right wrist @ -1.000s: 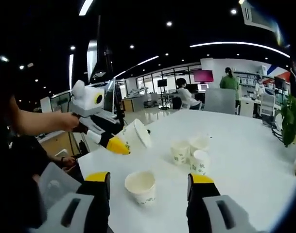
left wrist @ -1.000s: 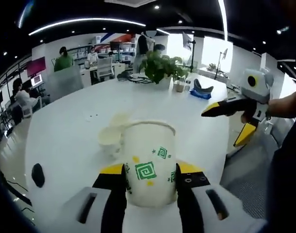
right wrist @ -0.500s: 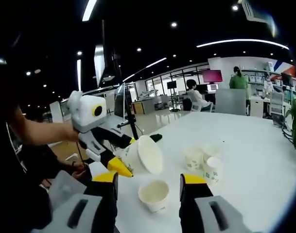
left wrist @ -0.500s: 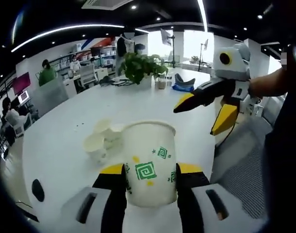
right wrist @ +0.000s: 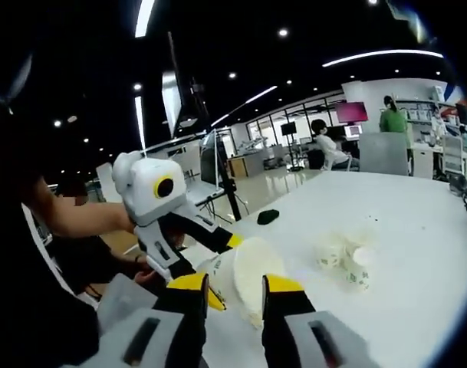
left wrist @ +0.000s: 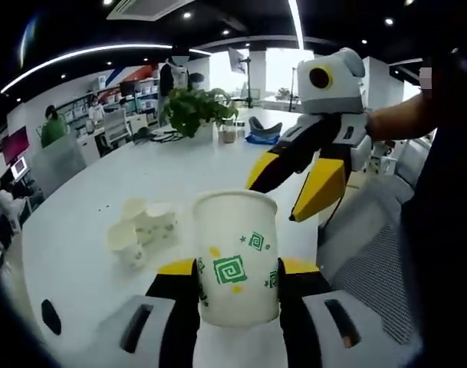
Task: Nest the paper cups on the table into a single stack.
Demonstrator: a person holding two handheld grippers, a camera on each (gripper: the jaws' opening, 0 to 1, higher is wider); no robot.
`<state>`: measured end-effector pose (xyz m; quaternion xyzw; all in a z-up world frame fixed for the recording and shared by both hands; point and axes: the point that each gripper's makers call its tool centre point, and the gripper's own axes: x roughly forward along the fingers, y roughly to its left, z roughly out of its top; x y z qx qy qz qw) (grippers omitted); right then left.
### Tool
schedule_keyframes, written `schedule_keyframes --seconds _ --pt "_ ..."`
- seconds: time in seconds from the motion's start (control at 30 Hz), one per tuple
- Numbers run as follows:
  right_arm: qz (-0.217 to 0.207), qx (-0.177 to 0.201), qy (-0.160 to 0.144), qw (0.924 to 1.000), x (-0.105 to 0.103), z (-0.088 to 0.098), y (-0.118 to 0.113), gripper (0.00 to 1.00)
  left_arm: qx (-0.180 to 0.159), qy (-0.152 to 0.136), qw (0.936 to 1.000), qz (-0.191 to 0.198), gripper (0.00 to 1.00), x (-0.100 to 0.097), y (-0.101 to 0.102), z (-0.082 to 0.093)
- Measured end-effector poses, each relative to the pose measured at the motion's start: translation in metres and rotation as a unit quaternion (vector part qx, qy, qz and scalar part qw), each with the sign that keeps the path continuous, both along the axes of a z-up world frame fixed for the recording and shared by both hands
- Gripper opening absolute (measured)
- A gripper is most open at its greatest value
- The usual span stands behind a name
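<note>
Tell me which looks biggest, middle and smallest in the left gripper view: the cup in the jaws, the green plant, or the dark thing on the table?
1. Held paper cup, biggest, though it is nearest the camera.
2. Green plant, far off.
3. Dark thing on the white table, smallest.

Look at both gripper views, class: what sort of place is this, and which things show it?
Probably an open-plan office: a large white table with a green potted plant, desks with seated people behind, and a magenta wall screen under strip ceiling lights.

Left gripper (left wrist: 238,277) clamps a paper cup (left wrist: 235,257); right gripper (left wrist: 283,192), jaws spread, hovers just beyond it.
</note>
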<state>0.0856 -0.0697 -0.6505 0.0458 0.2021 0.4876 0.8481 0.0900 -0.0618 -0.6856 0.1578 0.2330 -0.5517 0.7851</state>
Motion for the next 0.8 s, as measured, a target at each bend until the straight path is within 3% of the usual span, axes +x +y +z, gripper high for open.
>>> schedule_keyframes --seconds 0.6,0.8 --pt "0.052 0.029 0.034 0.9976 -0.014 0.003 0.011 0.00 -0.012 -0.011 0.9980 -0.061 0.38 -0.016 -0.008 -0.002" --pt "0.060 0.045 0.051 0.9959 -0.017 0.007 0.012 0.00 -0.016 -0.017 0.9975 -0.067 0.38 -0.016 -0.010 -0.001"
